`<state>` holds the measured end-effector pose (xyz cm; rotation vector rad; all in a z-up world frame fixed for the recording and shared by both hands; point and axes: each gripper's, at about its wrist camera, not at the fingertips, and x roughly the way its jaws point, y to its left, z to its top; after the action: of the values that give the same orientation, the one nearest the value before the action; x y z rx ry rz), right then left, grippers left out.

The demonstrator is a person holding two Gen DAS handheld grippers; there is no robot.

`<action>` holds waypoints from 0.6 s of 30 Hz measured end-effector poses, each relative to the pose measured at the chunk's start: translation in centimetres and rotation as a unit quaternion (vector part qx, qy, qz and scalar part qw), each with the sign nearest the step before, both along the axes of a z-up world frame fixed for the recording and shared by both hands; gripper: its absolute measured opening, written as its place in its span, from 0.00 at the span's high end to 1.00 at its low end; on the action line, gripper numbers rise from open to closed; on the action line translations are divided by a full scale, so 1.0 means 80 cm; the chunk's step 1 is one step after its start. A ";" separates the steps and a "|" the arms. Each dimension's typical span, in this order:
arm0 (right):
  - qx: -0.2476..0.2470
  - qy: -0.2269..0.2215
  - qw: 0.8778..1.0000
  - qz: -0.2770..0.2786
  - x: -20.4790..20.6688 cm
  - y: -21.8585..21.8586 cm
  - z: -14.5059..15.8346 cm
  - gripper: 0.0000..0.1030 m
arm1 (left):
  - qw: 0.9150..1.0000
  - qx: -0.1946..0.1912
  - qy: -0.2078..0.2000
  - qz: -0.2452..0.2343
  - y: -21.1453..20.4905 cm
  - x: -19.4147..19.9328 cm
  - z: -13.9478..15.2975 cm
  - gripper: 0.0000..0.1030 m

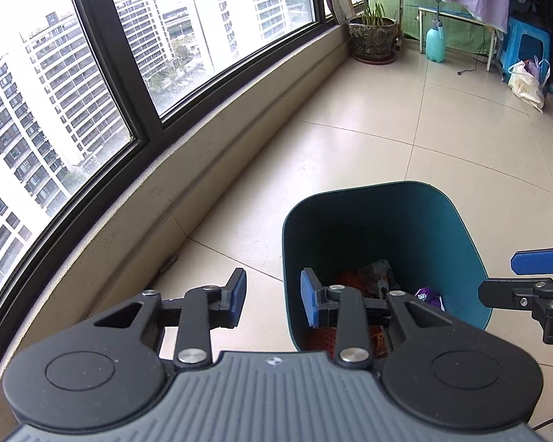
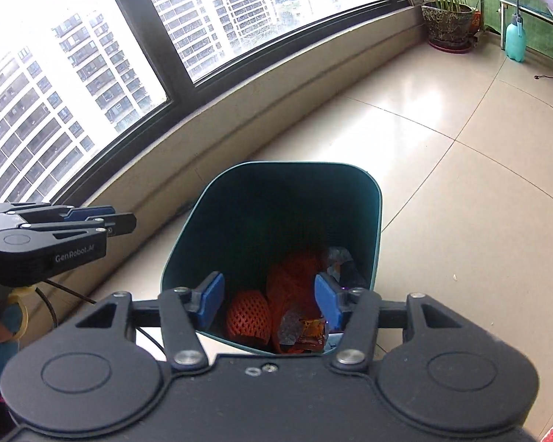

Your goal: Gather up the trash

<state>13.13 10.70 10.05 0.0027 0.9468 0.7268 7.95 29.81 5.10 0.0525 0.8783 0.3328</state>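
Observation:
A dark teal trash bin (image 1: 438, 199) stands on the tiled floor and also shows in the right wrist view (image 2: 239, 184). Inside lie orange foam fruit nets (image 2: 249, 316), crumpled snack wrappers (image 2: 306, 331) and a purple wrapper (image 1: 427, 294). My left gripper (image 1: 272, 300) is open and empty, straddling the bin's left wall at the rim. My right gripper (image 2: 269, 304) is open and empty, just above the bin's mouth. The right gripper's fingers (image 1: 538, 261) show at the bin's right in the left view; the left gripper (image 2: 103, 221) shows at left in the right view.
A low wall under large windows (image 1: 166, 202) runs along the left. At the far end stand a potted plant (image 1: 374, 35), a green spray bottle (image 1: 435, 42), a blue stool (image 1: 527, 48) and a white plastic bag (image 1: 527, 84). Beige tiled floor (image 1: 405, 140) lies between.

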 end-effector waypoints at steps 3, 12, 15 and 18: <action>0.021 -0.017 1.000 -0.004 -0.017 -0.013 0.021 0.42 | 1.000 0.013 -0.017 -0.002 -0.006 -0.022 0.026 0.50; 0.043 -0.059 0.997 -0.005 -0.065 -0.033 0.039 0.31 | 0.999 -0.009 -0.040 -0.010 -0.043 -0.083 0.064 0.28; 0.048 -0.072 0.996 -0.008 -0.075 -0.037 0.038 0.20 | 0.999 -0.018 -0.030 -0.006 -0.055 -0.094 0.055 0.28; 0.056 -0.076 0.995 -0.011 -0.084 -0.042 0.032 0.15 | 0.999 -0.027 -0.021 -0.003 -0.066 -0.108 0.047 0.28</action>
<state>6.39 7.32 12.59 0.0556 0.7587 0.7490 -0.66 24.53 8.85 -0.0017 0.8450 0.3040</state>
